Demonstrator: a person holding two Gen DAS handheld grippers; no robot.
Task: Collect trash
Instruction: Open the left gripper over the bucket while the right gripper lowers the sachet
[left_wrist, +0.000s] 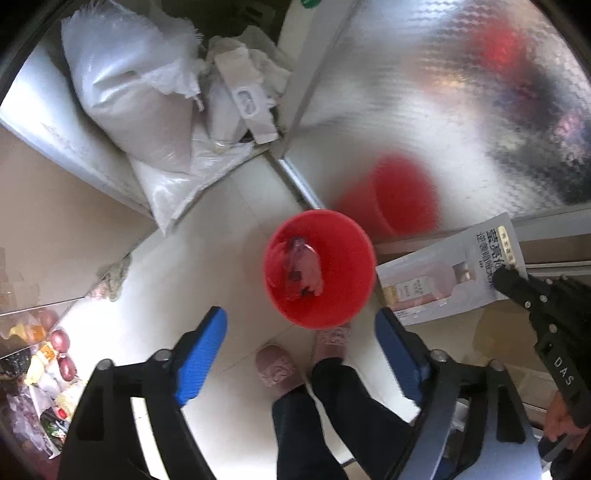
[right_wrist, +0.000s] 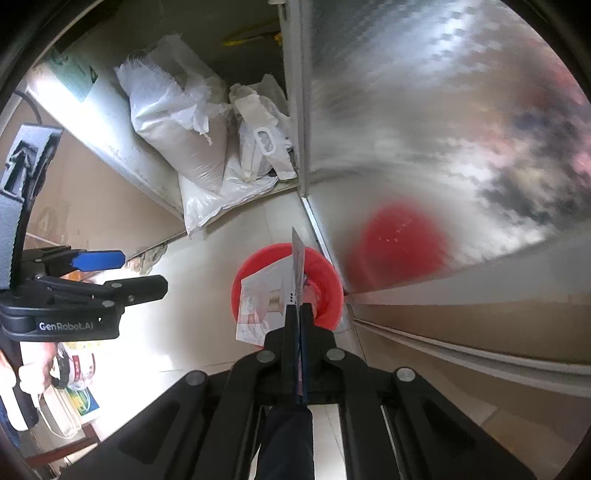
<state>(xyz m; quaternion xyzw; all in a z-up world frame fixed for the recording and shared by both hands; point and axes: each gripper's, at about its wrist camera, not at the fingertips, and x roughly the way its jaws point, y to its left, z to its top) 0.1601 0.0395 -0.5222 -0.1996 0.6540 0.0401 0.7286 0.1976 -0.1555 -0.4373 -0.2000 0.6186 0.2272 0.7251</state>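
**Red bin on the floor, one wrapper in, one held above it**

Pale floor tiles (left_wrist: 207, 258) run up to a frosted glass door (left_wrist: 443, 92) on the right, with white sacks (left_wrist: 122, 92) slumped in the far corner. Red bin (left_wrist: 319, 267) sits mid-floor with a pinkish wrapper (left_wrist: 304, 271) lying inside. Left gripper (left_wrist: 301, 354) hangs over the bin's near side, jaws spread wide, nothing between them. Right gripper (right_wrist: 298, 308) is pinched tight on a flat printed packet (right_wrist: 266, 302), right above the bin.
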